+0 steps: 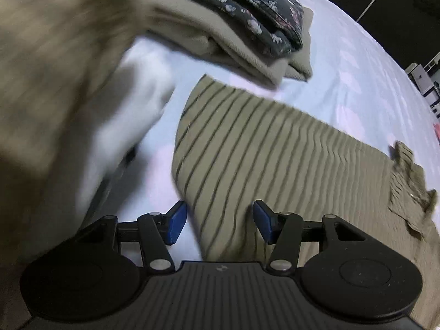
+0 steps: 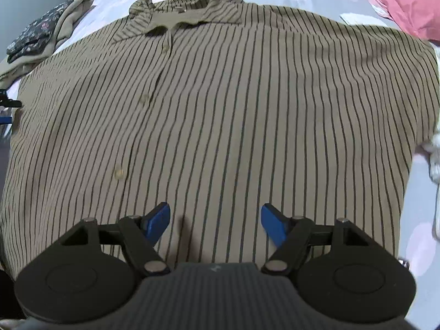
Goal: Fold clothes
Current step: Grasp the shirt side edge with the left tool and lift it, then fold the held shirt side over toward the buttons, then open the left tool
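— Blue-padded jaws first: what is the left gripper (image 1: 217, 221) doing?

— Its jaws stand partly apart with nothing between them. It hangs over the edge of the striped shirt (image 1: 275, 170), where the cloth meets the pale bedsheet (image 1: 357, 63).

— And the right gripper (image 2: 216, 221)?

— Spread wider, also gripping nothing, above the lower front of the same shirt (image 2: 220, 110).

— How does the shirt look?

— Tan with thin dark stripes, lying flat and face up on the bed, buttoned down the front placket, collar (image 2: 181, 8) at the far end. The cloth is mostly smooth, with mild ripples.

— What does the left wrist view show that the other does not?

— At its left, a large blurred tan and white mass (image 1: 68, 82) close to the lens; I cannot tell what it is. Beyond it sits a folded beige garment (image 1: 233, 44) with a dark floral garment (image 1: 247, 8) stacked on top, seen near and clearly.

— And the right wrist view alone?

— From the left: that stack (image 2: 41, 41) small in the corner, then the whole shirt front with its buttons (image 2: 118, 172), then a pink pillow (image 2: 407, 2) at the upper right.
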A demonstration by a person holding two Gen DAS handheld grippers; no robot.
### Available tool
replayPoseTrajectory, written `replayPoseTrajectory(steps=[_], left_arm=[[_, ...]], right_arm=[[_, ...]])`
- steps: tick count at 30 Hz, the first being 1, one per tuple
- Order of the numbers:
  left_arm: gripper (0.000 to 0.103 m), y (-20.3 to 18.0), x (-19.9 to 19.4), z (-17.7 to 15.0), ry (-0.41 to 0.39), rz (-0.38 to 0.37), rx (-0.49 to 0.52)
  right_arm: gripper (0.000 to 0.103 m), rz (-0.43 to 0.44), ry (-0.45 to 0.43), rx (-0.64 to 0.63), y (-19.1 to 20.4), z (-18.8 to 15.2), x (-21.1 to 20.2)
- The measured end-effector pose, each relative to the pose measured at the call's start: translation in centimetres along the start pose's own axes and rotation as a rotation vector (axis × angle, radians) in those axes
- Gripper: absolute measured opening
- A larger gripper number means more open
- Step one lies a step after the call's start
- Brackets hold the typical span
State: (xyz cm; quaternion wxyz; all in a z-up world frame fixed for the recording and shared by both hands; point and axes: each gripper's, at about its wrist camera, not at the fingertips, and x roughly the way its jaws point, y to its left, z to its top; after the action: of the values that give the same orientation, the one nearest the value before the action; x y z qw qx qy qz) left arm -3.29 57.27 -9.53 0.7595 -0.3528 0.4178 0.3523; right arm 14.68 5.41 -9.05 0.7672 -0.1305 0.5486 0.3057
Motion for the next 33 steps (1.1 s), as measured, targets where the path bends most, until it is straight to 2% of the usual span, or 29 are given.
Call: replayPoseTrajectory(steps=[2, 7, 8, 9, 11, 14, 15, 16, 22, 28, 33], left_arm=[[0.052, -0.4, 0.6, 0.7, -0.035, 0.025, 0.022], [0.053, -0.4, 1.9, 1.9, -0.095, 0.009, -0.049], [0.049, -0.5, 1.8, 1.7, -0.112, 0.009, -0.048], [0.036, -0.6, 1.6, 1.5, -0.128, 0.009, -0.048], [0.017, -1.0, 1.3, 1.3, -0.153, -0.005, -0.026], [0.011, -1.3, 0.0, 1.3, -0.2, -0.048, -0.021], [0.006, -1.6, -0.4, 1.3, -0.216, -0.054, 0.0], [0.004, -2.1, -0.9, 1.4, -0.231, -0.058, 0.025], [0.004, -6.6, -4.8, 1.0, -0.305, -0.154, 0.207], [0.004, -13.9, -5.4, -1.7, -0.296, -0.117, 0.487], [0.004, -17.9, -2.9, -4.3, -0.224, -0.111, 0.583]], right_arm=[[0.075, 0.01, 0.0, -0.008, 0.2, 1.1, 0.4], [0.076, 0.044, 0.006, -0.019, 0.8, 2.6, 1.6], [0.076, 0.051, 0.012, -0.014, 0.8, 2.6, 1.8], [0.076, 0.057, 0.022, -0.006, 0.8, 2.6, 2.0], [0.076, 0.067, 0.04, 0.011, 0.7, 2.5, 2.3], [0.076, 0.077, 0.056, 0.027, 0.6, 2.2, 2.5], [0.076, 0.078, 0.057, 0.03, 0.6, 2.1, 2.4], [0.076, 0.083, 0.057, 0.031, 0.7, 2.1, 2.2], [0.076, 0.114, 0.035, 0.004, 1.6, 2.1, 0.8], [0.076, 0.117, 0.024, -0.008, 2.1, 2.2, 0.3], [0.076, 0.11, 0.019, 0.002, 2.0, 2.1, 0.2]])
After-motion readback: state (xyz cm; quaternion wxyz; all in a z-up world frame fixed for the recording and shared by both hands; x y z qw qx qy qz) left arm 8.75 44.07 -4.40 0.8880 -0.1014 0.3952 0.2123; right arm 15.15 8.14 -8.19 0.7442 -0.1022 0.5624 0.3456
